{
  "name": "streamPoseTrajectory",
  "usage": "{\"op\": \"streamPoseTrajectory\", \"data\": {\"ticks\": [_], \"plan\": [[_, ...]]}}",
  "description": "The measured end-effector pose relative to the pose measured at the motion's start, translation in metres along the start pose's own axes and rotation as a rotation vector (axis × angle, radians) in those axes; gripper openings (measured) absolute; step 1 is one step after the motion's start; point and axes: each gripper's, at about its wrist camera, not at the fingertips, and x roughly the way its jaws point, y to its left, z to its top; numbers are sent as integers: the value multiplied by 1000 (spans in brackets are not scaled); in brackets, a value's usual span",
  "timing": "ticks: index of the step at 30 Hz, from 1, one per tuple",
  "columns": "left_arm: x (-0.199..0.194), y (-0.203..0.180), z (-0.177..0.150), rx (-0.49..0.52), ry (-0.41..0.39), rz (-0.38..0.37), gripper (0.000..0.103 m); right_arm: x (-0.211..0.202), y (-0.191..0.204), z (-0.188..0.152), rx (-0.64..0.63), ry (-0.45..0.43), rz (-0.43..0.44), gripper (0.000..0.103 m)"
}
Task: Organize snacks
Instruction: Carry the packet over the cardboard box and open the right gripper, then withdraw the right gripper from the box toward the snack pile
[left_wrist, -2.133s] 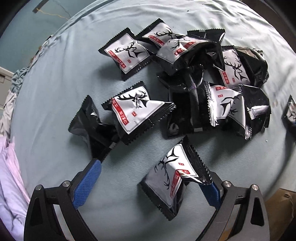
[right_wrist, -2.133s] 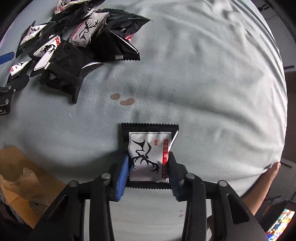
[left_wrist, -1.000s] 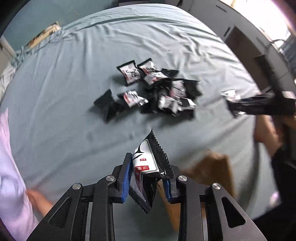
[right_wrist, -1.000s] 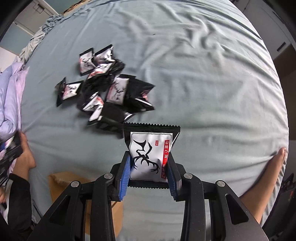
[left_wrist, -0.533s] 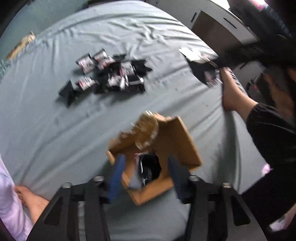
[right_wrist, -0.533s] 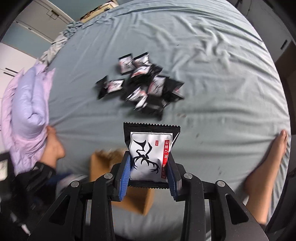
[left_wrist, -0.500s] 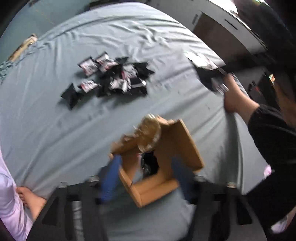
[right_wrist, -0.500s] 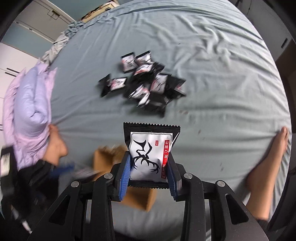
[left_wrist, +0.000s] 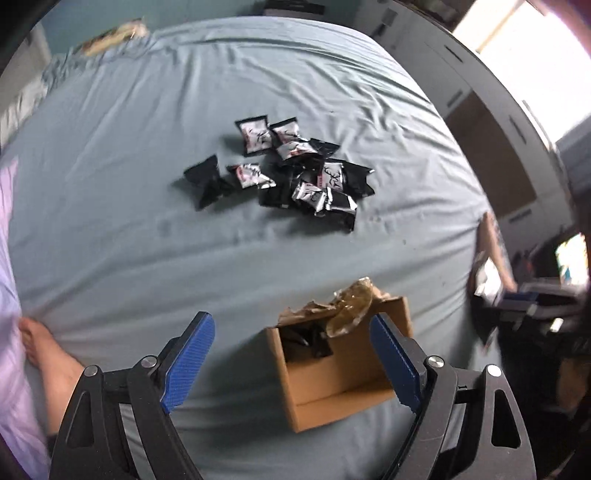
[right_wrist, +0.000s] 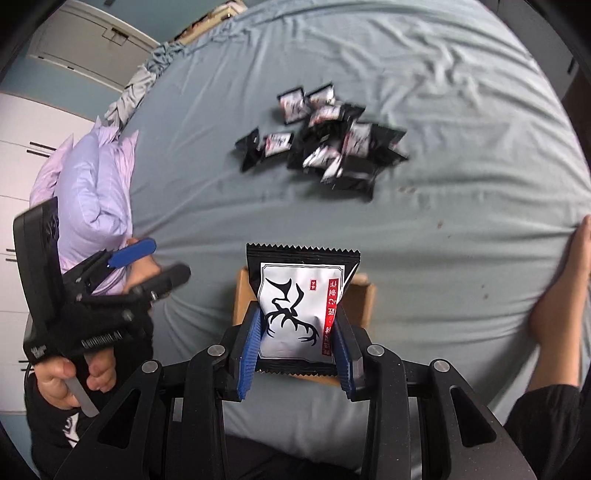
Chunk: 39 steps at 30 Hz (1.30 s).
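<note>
A pile of black and silver snack packets (left_wrist: 291, 171) lies mid-bed; it also shows in the right wrist view (right_wrist: 325, 144). A small open cardboard box (left_wrist: 343, 363) sits near the bed's front edge with dark packets inside. My left gripper (left_wrist: 291, 350) is open and empty, held above and just left of the box. My right gripper (right_wrist: 297, 332) is shut on a snack packet (right_wrist: 299, 306) with a deer print, held above the box (right_wrist: 364, 299). The left gripper also shows in the right wrist view (right_wrist: 129, 251).
The bed sheet (left_wrist: 147, 184) is light blue and wrinkled. A lilac pillow (right_wrist: 92, 177) lies at the left. A bare foot (left_wrist: 48, 350) rests on the left of the bed and another foot (right_wrist: 561, 277) on the right. Dark furniture (left_wrist: 498, 155) stands beyond the bed's right side.
My left gripper carried a packet from the pile over the box, opened and let it drop in. My right gripper lifted its packet and moved it over the box.
</note>
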Motion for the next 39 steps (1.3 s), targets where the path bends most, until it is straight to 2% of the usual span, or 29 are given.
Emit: {"op": "streamPoseTrajectory", "data": {"ticks": [2,4,7,13,18,22,24,25,31,39], "plan": [[2,9,1,-32,4,7,87,7,9,-1,-28,25,-7,34],[4,15,2,-50,4,38,87,15,19,-1,-46,63,16,34],[6,23,3,-96,9,43,87,28,27,1,-60,112,55,34],[3,45,6,-209,-31,78,87,43,32,0,-97,133,17,35],[10,60,5,-292,-3,58,87,49,36,-7,-94,165,-2,36],[14,55,3,-267,7,85,87,57,35,-6,-88,180,-10,45],[15,51,2,-246,9,98,87,58,31,-5,-71,165,-14,68],[16,49,1,-235,12,102,87,58,28,-4,-51,160,-8,70],[24,40,1,-184,36,123,87,53,4,4,78,150,42,72],[27,38,0,-183,55,111,87,46,-25,7,200,128,62,74]]}}
